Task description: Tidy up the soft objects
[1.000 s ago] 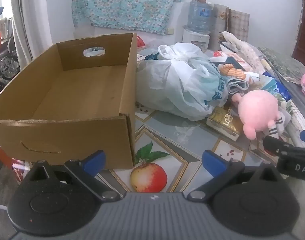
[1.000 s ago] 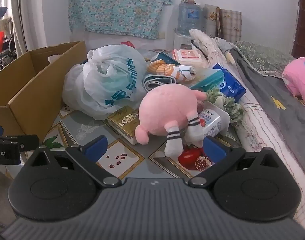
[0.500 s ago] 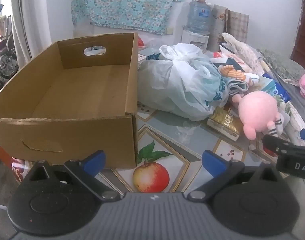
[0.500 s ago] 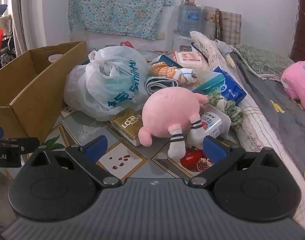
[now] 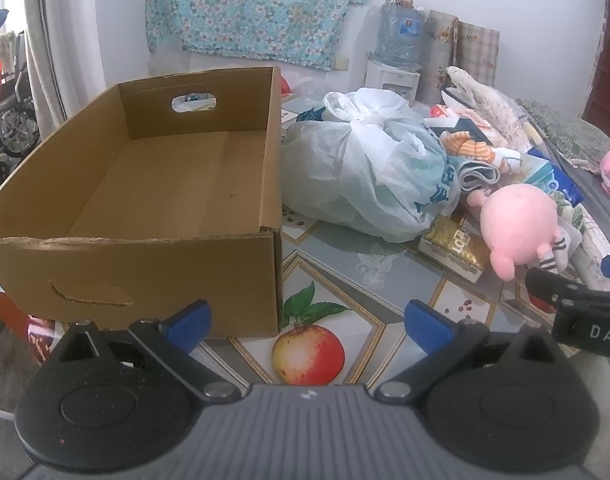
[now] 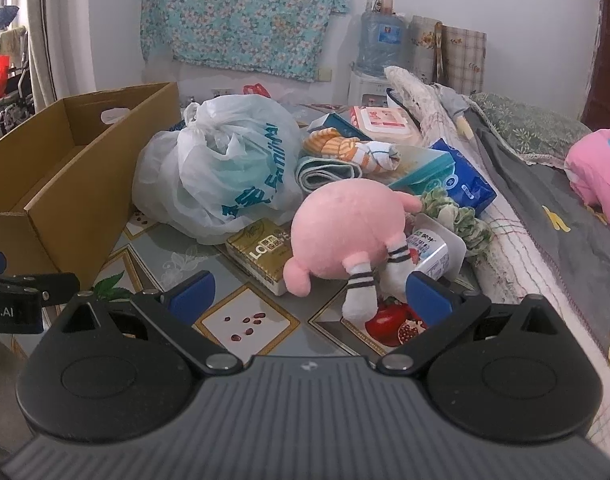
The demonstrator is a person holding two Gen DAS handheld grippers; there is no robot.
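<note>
An empty cardboard box sits left of a knotted FamilyMart bag, a gold packet lettered "LO", and a pink plush toy lying just ahead of the wide-open right gripper; the left gripper is equally spread.

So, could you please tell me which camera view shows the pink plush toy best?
The right wrist view: the pink plush toy sits near the centre, large, its striped legs plain. The left wrist view shows the toy smaller, near the right edge, its legs partly behind the right hand-held gripper.
</note>
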